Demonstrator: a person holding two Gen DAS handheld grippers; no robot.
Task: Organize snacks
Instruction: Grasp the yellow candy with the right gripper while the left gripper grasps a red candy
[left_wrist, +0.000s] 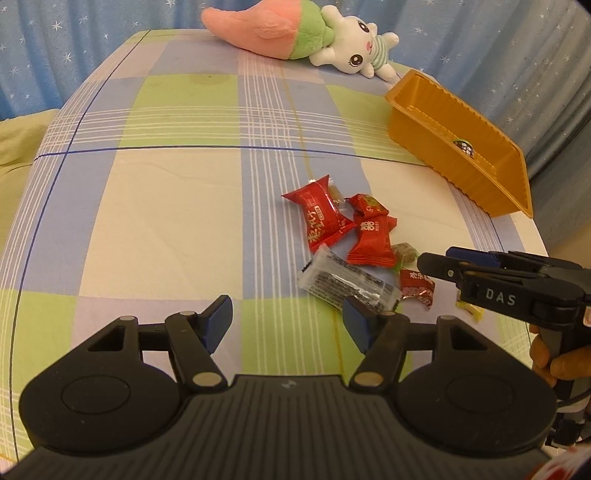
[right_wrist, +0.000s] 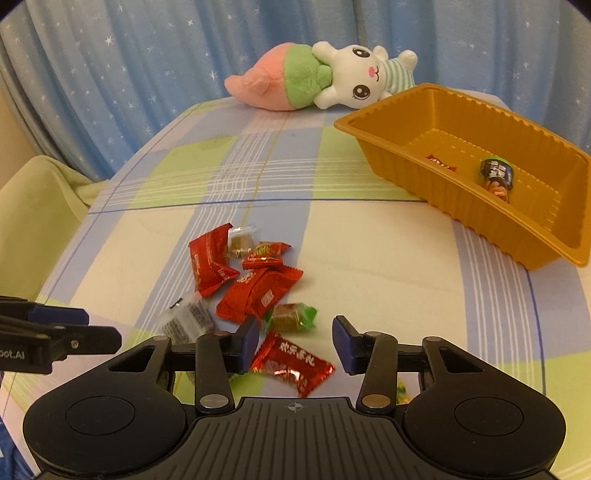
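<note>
The small red foil-wrapped candy (right_wrist: 291, 363) lay on the checked sheet (right_wrist: 388, 280) between the parted fingers of the right gripper (right_wrist: 295, 345), which gripped nothing. It looked light, crinkly and slippery; pinching across its padded middle seemed safer than the twisted ends. Just beyond lay the green-ended candy (right_wrist: 293, 316), larger red packets (right_wrist: 258, 293) and a clear dark-printed wrapper (left_wrist: 347, 282), crowded and overlapping. The left gripper (left_wrist: 288, 321) hung spread and empty near that wrapper. The orange tray (right_wrist: 388, 142), holding two pieces, sat well apart to the right near the bed's edge, with bare sheet between.
</note>
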